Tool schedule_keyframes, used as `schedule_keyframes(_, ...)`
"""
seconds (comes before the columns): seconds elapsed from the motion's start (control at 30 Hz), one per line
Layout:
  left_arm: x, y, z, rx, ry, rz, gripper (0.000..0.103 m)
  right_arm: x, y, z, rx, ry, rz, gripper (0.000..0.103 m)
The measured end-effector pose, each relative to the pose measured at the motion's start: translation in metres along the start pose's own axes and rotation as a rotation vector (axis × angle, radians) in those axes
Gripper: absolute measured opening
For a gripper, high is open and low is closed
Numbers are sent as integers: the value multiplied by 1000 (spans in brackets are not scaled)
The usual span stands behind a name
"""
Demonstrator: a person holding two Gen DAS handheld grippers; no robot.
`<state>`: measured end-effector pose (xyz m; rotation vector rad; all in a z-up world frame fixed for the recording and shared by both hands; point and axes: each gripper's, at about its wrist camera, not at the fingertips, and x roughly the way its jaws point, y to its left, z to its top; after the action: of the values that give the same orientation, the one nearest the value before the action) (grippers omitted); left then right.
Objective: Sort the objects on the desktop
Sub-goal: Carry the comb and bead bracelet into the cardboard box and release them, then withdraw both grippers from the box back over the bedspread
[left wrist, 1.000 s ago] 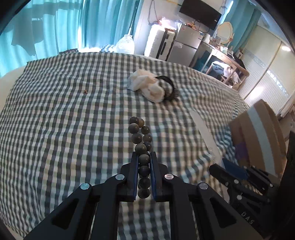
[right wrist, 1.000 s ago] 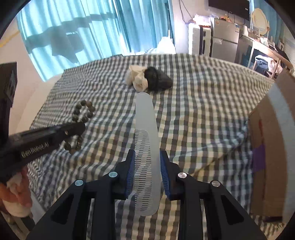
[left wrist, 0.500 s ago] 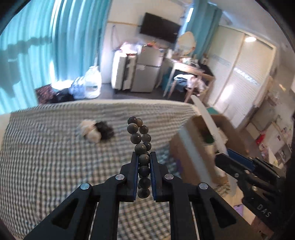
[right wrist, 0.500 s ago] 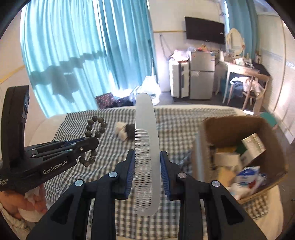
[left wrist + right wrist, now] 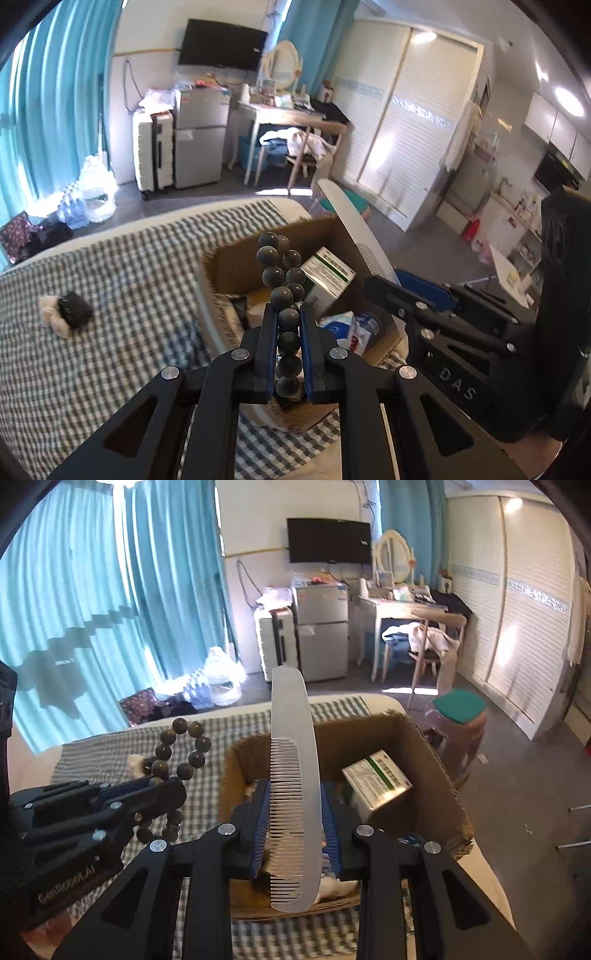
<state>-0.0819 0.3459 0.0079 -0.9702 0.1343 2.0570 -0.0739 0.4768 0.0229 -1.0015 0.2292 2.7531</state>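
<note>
My left gripper (image 5: 288, 312) is shut on a bracelet of dark round beads (image 5: 277, 275), whose loop stands up past the fingertips. My right gripper (image 5: 294, 794) is shut on a long white comb (image 5: 293, 775) that sticks out forward, teeth to the left. Both hang above an open cardboard box (image 5: 436, 768) at the edge of the checked bed (image 5: 110, 295). Inside the box lie a white and green carton (image 5: 376, 781) and several packets. In the right wrist view the left gripper (image 5: 162, 786) with the beads (image 5: 181, 749) is at the left.
A white cloth with a black item (image 5: 66, 314) lies on the bed at the left. Beyond the bed stand a small fridge (image 5: 321, 631), a suitcase (image 5: 153, 151), a desk with a chair (image 5: 295, 147) and a green stool (image 5: 458, 716). Teal curtains (image 5: 92, 609) cover the window.
Both grippers have risen and swung right from over the bedspread to above the cardboard box, each still holding its object. The box's contents have come into view.
</note>
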Motion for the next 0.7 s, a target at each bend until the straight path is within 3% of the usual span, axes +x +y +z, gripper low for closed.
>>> schedule_keyframes(0.23, 45, -2, -15, -15, 72, -6, 13, 37, -46, -15, 55, 60, -22, 28)
schedule_keyframes(0.27, 46, 1, -17, -33, 79, -25, 19, 39, -49, -17, 68, 61, -22, 33)
schedule_keyframes(0.33, 45, 6, -21, -47, 88, -36, 52, 41, -53, -18, 83, 68, -56, 60)
schedule_keyframes(0.37, 43, 10, -24, -50, 96, -3, 81, 39, -52, -20, 90, 63, -89, 63)
schedule_keyframes(0.4, 38, 12, -26, -53, 87, 27, 87, 35, -52, -21, 103, 49, -105, 63)
schedule_keyframes(0.5, 13, 19, -33, -59, 44, 79, 91, 23, -46, -21, 129, 27, -74, 63)
schedule_keyframes(0.57, -3, 25, -38, -53, 28, 179, 101, 13, -35, -21, 121, 5, -61, 63)
schedule_keyframes(0.63, -20, 35, -44, -29, 4, 301, 103, 5, -18, -21, 91, -11, -52, 81)
schedule_keyframes(0.7, -37, 51, -49, -46, -7, 418, 103, 0, 2, -20, 45, -28, -39, 87)
